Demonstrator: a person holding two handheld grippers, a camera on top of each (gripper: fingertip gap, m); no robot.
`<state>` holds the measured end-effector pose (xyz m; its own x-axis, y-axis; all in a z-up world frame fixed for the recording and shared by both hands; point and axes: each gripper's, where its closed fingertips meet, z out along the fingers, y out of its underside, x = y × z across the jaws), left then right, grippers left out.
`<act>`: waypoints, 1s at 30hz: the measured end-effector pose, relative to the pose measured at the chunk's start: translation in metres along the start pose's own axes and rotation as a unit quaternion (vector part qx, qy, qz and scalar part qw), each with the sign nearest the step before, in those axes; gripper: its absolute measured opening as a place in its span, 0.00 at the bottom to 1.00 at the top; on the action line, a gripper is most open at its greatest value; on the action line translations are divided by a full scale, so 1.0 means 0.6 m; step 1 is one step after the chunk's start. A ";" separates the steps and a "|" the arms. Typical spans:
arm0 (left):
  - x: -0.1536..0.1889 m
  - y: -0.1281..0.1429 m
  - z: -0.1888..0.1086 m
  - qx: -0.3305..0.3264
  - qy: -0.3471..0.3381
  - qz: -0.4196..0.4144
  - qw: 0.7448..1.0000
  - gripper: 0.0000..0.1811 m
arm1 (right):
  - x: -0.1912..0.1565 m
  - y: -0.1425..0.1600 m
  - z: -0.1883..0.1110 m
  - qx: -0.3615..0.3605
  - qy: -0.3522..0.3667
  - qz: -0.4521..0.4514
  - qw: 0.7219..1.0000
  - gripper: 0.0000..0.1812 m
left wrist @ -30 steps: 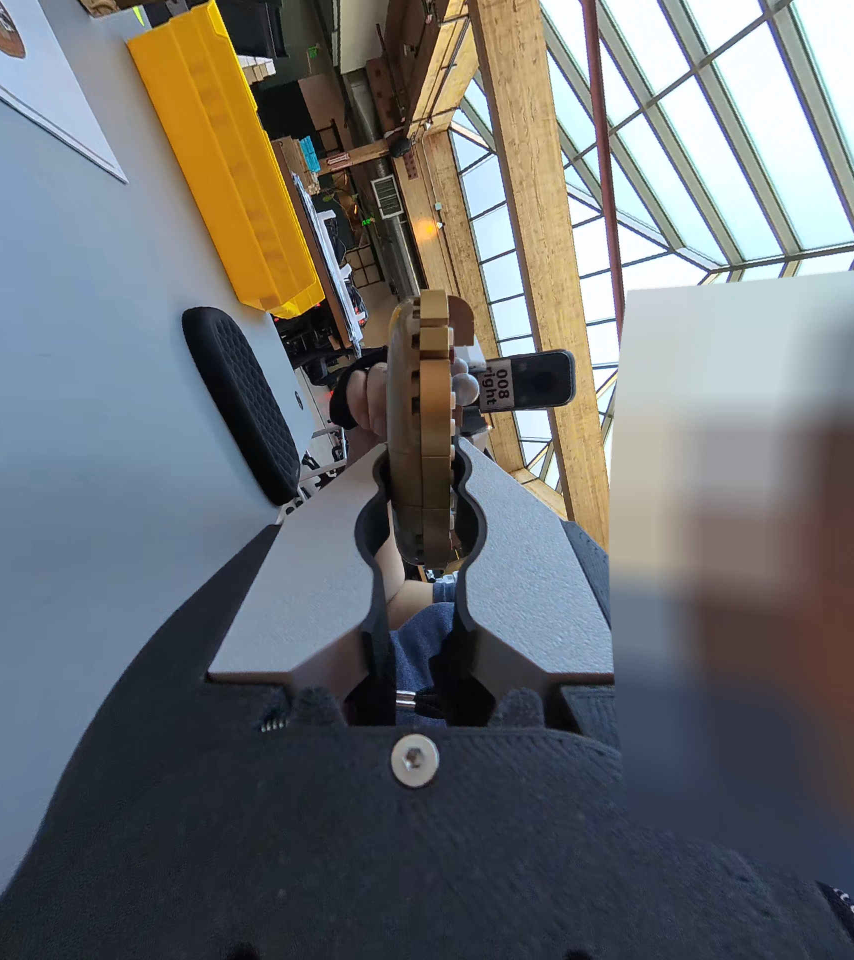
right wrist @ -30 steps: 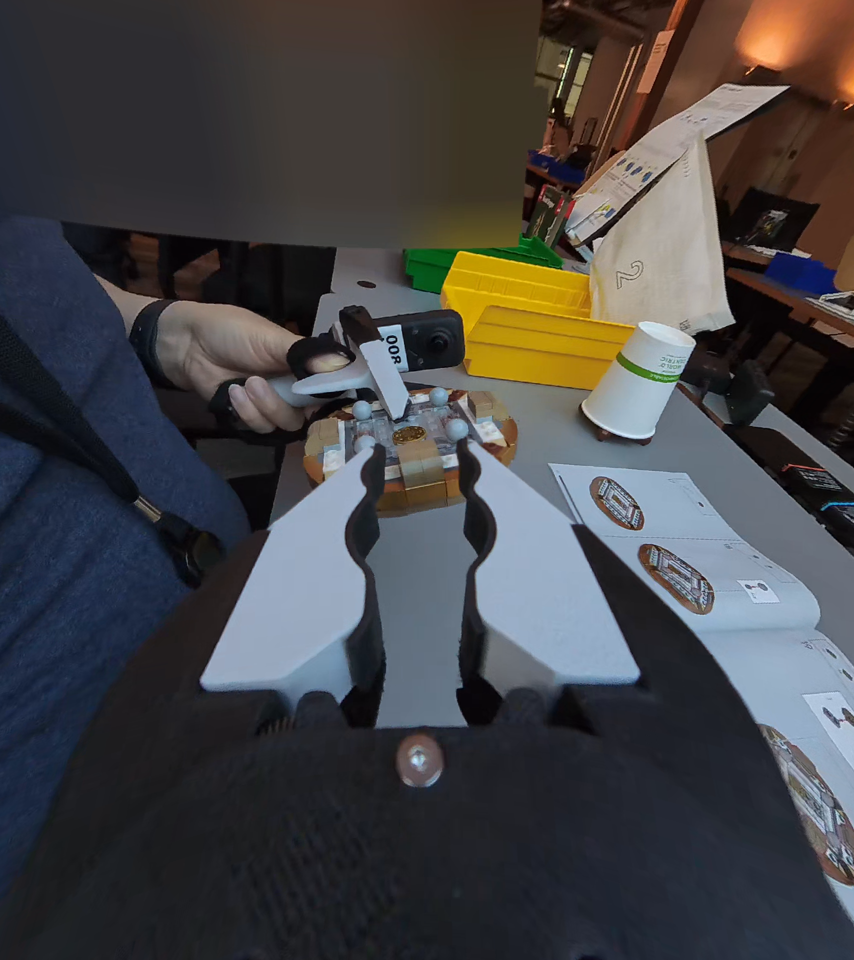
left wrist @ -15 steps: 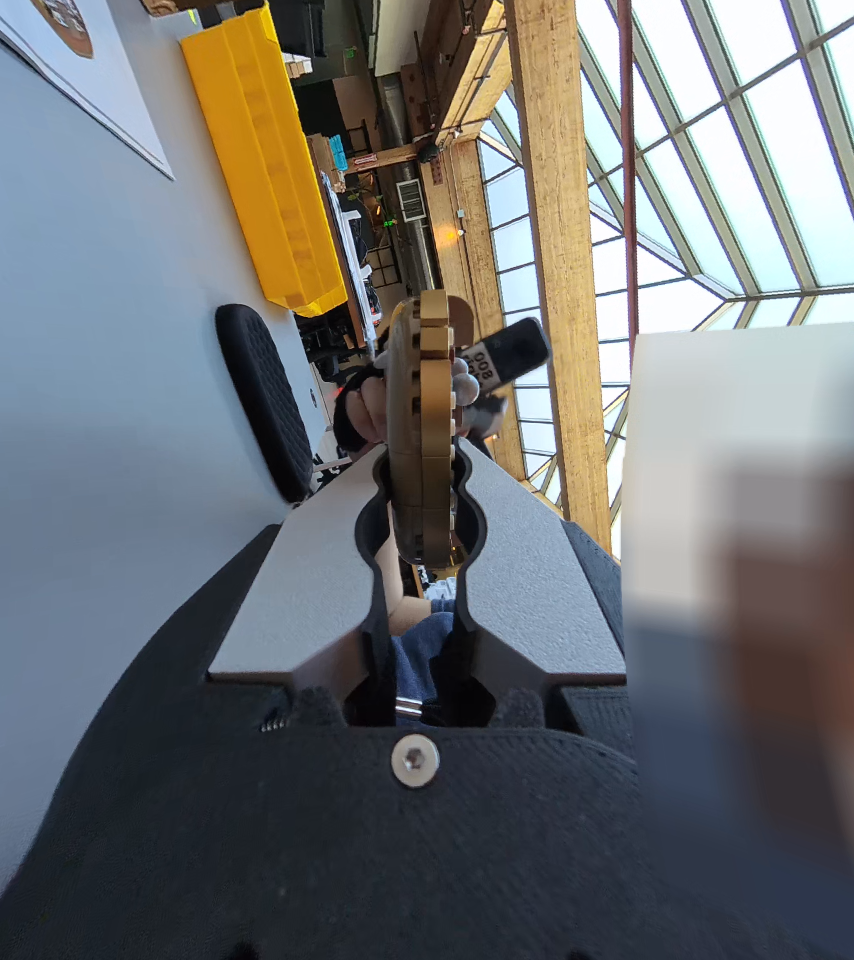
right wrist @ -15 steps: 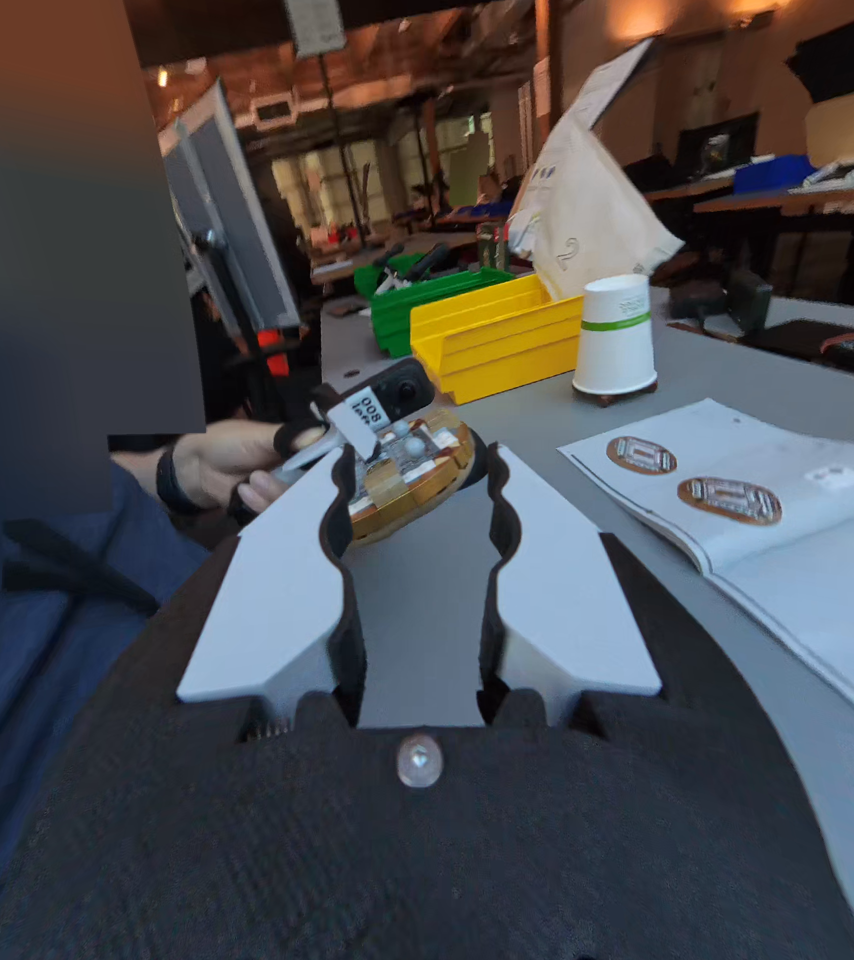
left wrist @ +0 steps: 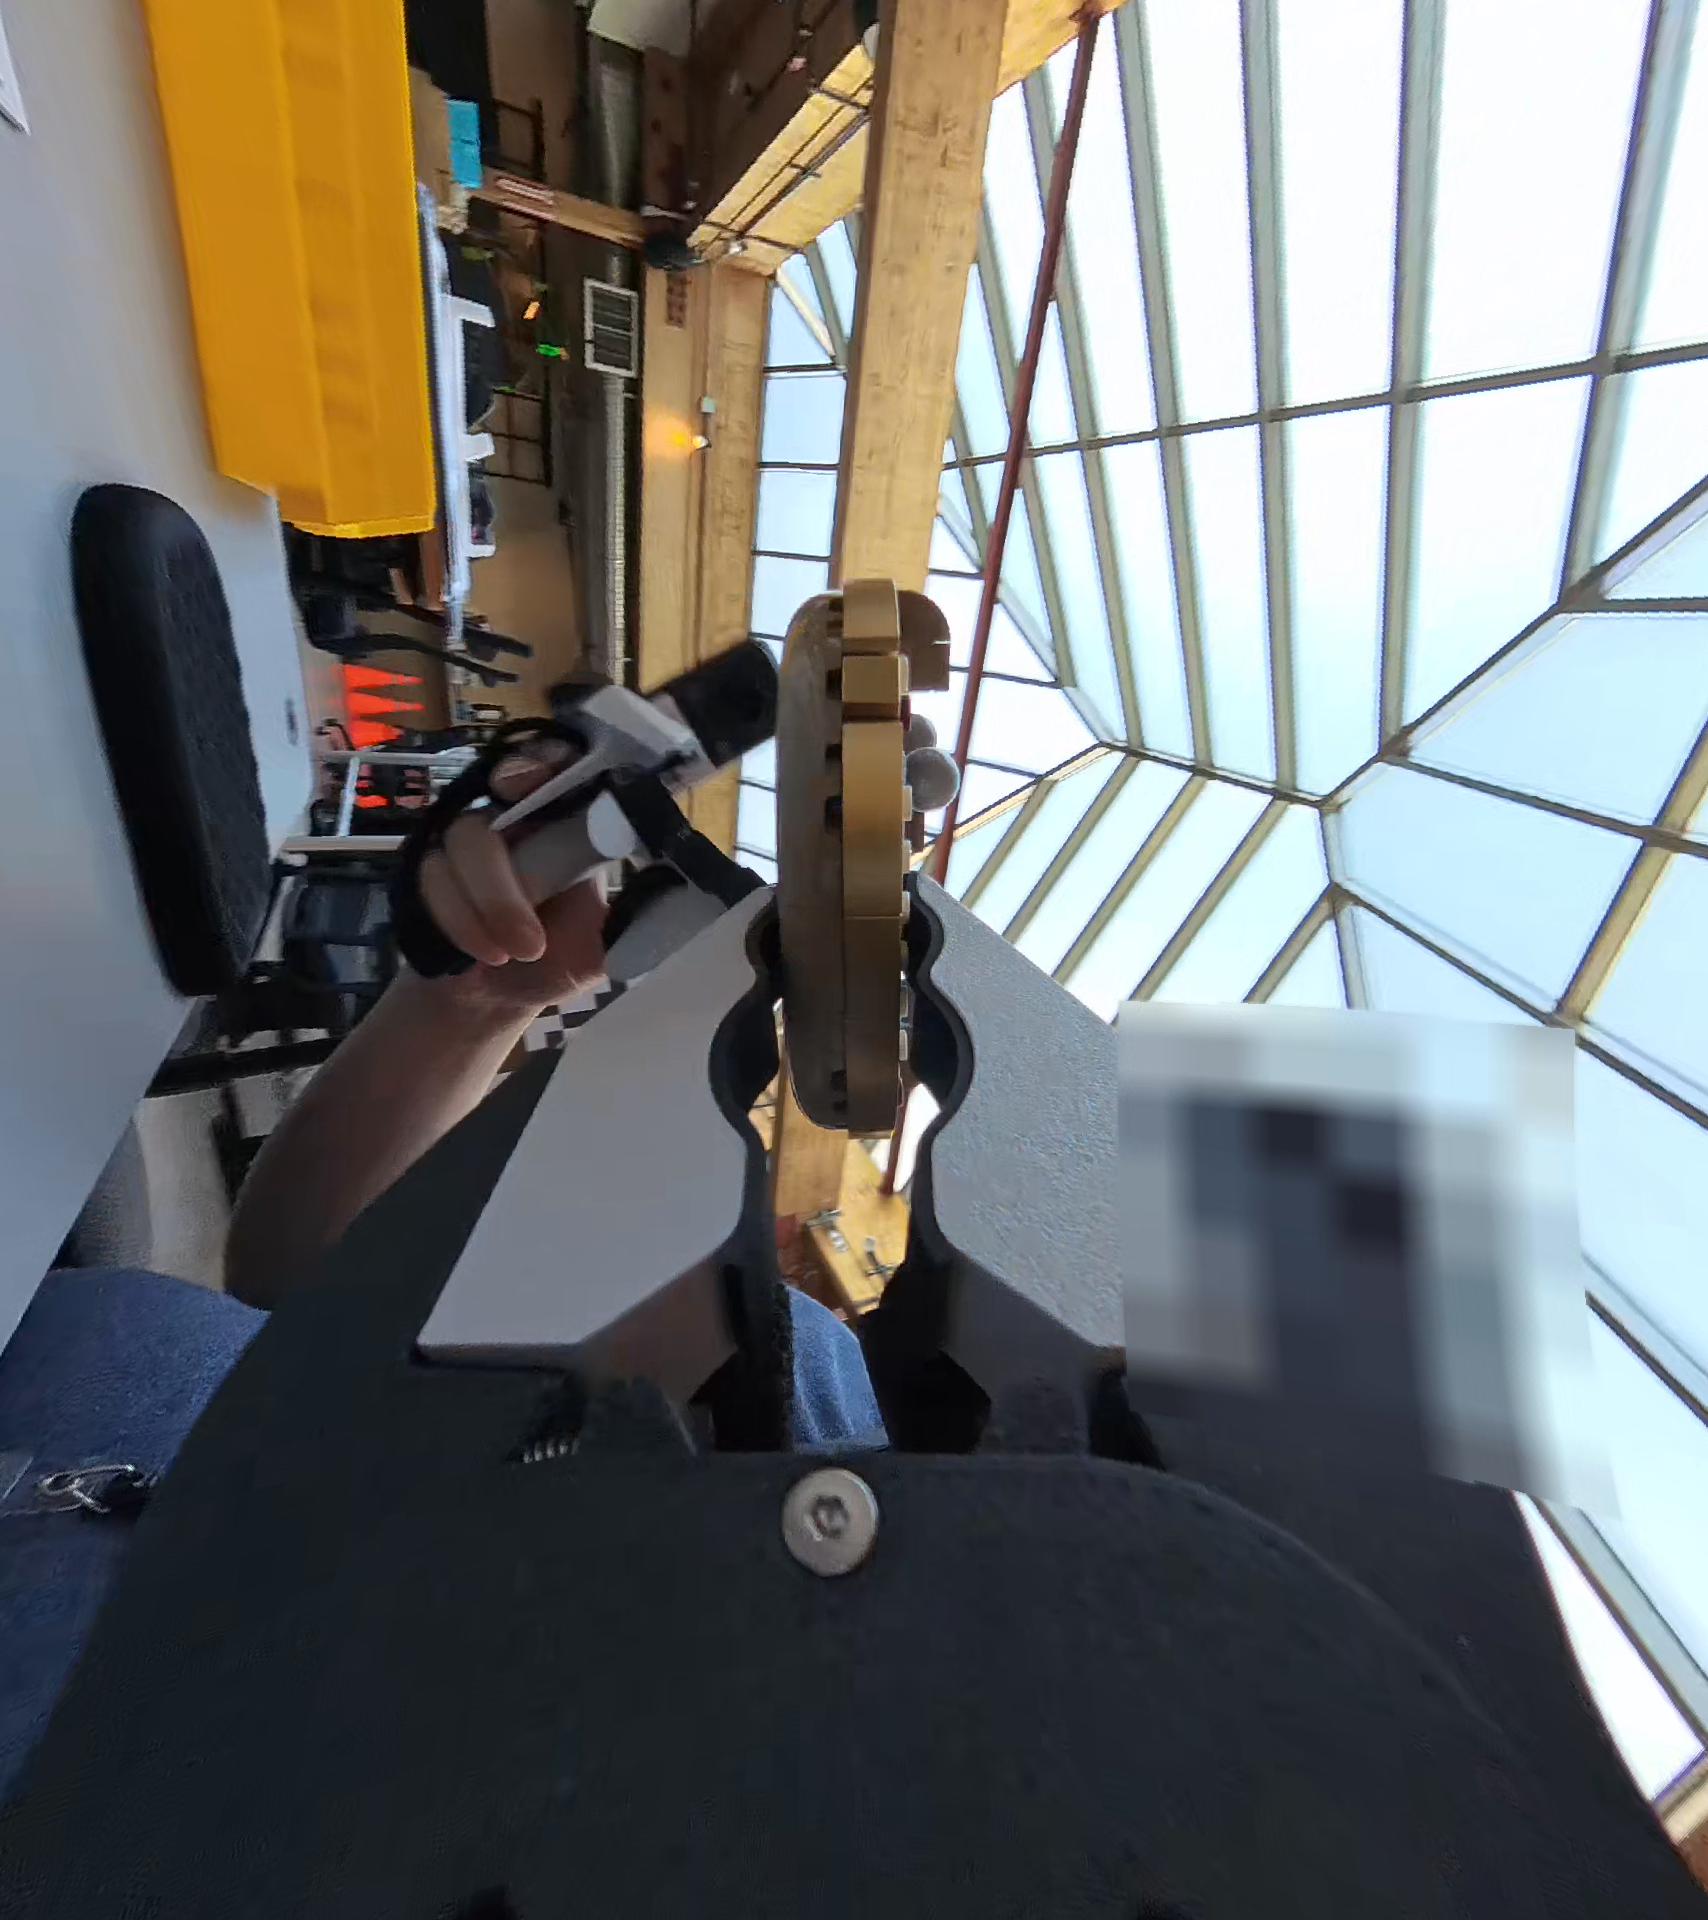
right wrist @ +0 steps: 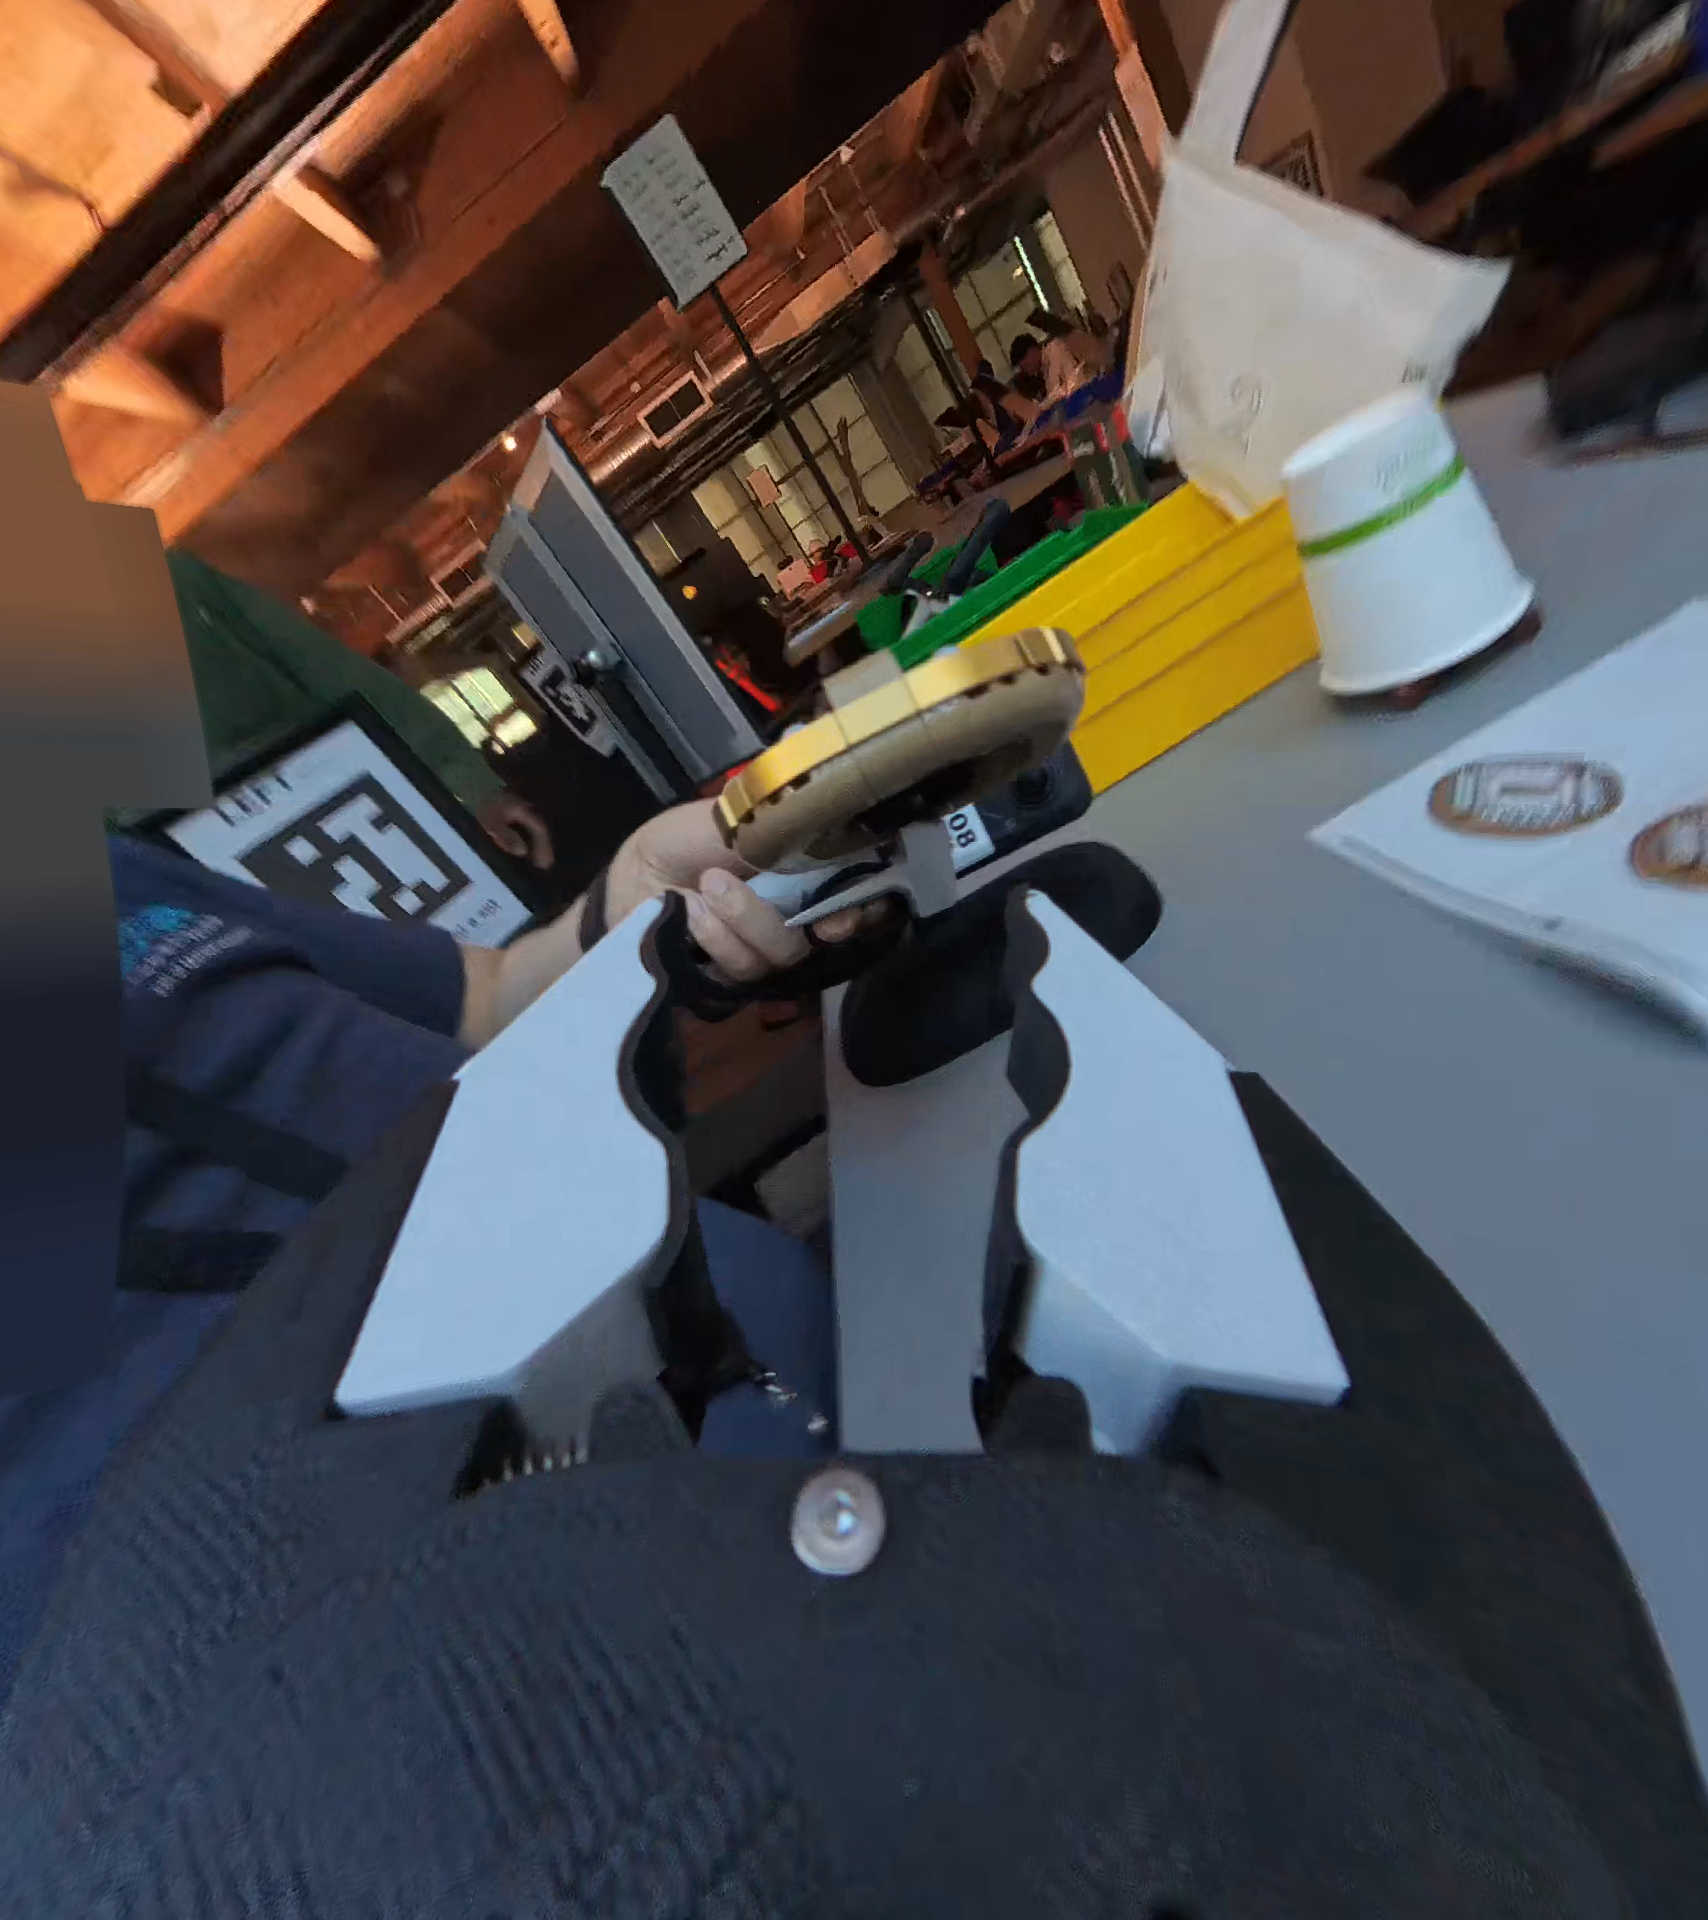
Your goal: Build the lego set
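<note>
The lego model point(left wrist: 845, 831) is a round tan and gold disc with grey balls on one face. My left gripper point(left wrist: 842, 935) is shut on its lower edge and holds it edge-on in the air. In the right wrist view the model point(right wrist: 912, 738) shows its tan underside, tilted, above the left gripper point(right wrist: 891, 862) and the hand that holds it. My right gripper point(right wrist: 845, 925) is open and empty, just below and short of the model. It also shows in the left wrist view point(left wrist: 621, 748), left of the model.
An open instruction booklet point(right wrist: 1608, 831) lies on the grey table point(right wrist: 1349, 1143) at the right. An upturned paper cup point(right wrist: 1401, 551), yellow bins point(right wrist: 1172, 644) and a white bag point(right wrist: 1276, 291) stand behind. A black pad point(right wrist: 995, 966) lies at the table edge.
The left gripper has tipped the model, so the right view now sees its underside instead of its top. The right gripper has opened wider and dropped lower and to the left.
</note>
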<state>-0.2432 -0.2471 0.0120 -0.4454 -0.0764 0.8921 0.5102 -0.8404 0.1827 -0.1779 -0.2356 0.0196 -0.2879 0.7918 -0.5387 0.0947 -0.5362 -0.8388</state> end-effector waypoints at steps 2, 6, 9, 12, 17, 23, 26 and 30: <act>0.015 0.000 0.008 -0.001 -0.011 0.001 1.000 0.10 | -0.016 -0.015 0.004 -0.004 0.034 -0.146 0.989 0.35; 0.027 0.004 0.015 0.000 -0.042 -0.002 0.999 0.10 | -0.017 -0.031 0.009 -0.033 0.104 -0.267 0.957 0.34; 0.028 0.009 0.017 -0.001 -0.057 -0.001 0.998 0.10 | -0.022 -0.024 0.017 -0.033 0.067 -0.197 0.978 0.34; 0.031 0.010 0.020 0.000 -0.059 0.002 0.998 0.10 | -0.019 -0.015 0.018 -0.019 0.044 -0.151 0.987 0.32; 0.029 0.009 0.025 0.005 -0.060 0.000 0.998 0.10 | -0.015 -0.011 0.014 0.004 0.025 -0.067 0.997 0.31; 0.029 0.008 0.032 0.005 -0.064 0.007 0.998 0.10 | -0.003 -0.035 -0.006 0.055 0.014 -0.003 0.998 0.29; 0.027 0.005 0.030 0.007 -0.069 0.013 0.997 0.10 | 0.007 -0.037 -0.015 0.069 0.015 0.038 0.997 0.28; 0.025 0.001 0.028 0.012 -0.071 0.016 0.997 0.10 | -0.001 -0.027 -0.012 0.070 -0.026 0.083 0.994 0.27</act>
<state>-0.2374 -0.2395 0.0321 -0.3215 -0.0253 0.9466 0.5411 -0.8253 0.1617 -0.1725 -0.2255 0.0330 -0.3282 0.6752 -0.6606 0.0117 -0.6964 -0.7176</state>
